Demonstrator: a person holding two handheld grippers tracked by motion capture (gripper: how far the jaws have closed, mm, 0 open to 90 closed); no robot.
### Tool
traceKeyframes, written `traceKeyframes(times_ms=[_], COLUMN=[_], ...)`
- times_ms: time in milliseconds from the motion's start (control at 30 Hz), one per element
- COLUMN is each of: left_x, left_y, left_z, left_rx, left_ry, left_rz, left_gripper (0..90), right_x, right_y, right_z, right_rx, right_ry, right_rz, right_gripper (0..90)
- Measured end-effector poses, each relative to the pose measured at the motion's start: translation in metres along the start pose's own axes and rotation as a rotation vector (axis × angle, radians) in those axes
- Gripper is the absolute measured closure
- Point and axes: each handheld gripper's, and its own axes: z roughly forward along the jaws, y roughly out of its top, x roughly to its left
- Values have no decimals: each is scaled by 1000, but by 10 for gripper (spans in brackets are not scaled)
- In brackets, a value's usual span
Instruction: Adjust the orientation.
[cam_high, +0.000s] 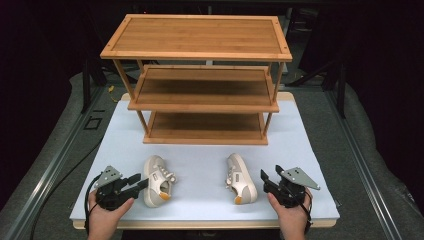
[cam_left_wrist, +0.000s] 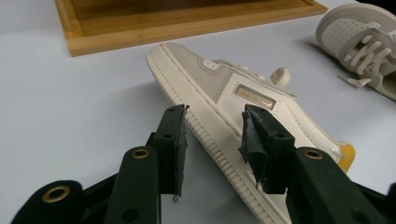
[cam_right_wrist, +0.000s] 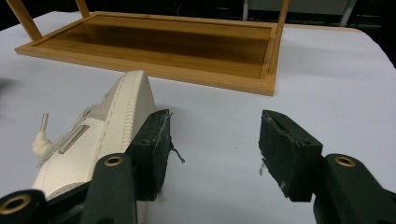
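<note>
On the left, the left gripper (cam_high: 141, 182) sits low on the white table (cam_high: 200, 150), right by the left shoe (cam_high: 157, 181). This shoe lies on the near left part of the table. In the left gripper view, the jaws are spread part way, with the shoe's sole edge (cam_left_wrist: 219, 140) in the gap between them. The pads do not look like they squeeze it yet. If the jaws pinch just the thin edge of the sole, the shoe could twist or slip out when it goes up.

In the middle, far back, stands the wooden shoe rack (cam_high: 200, 80) with three shelves and no shoes on them. A lifted shoe could bump a shelf edge if it comes in too low.

On the right, the right shoe (cam_high: 241, 179) lies on the near right part of the table. The right gripper (cam_high: 266, 179) is just beside it, jaws spread wide and holding nothing. In the right gripper view the shoe (cam_right_wrist: 102, 135) sits off to one side, past one jaw, not in the gap. If the jaws close now, they would grab air or push the shoe away.
</note>
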Motion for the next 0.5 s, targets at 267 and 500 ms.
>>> traceKeyframes(times_ms=[267,500], left_x=[15,30], left_y=[-10,-19], left_z=[-7,-4], left_rx=[47,138], left_ry=[46,93], left_rz=[-49,-92], left_gripper=[642,642], right_x=[0,-1], right_y=[0,-1], right_z=[0,1], right_rx=[5,6], right_ry=[3,0], right_rz=[11,14], right_gripper=[436,436])
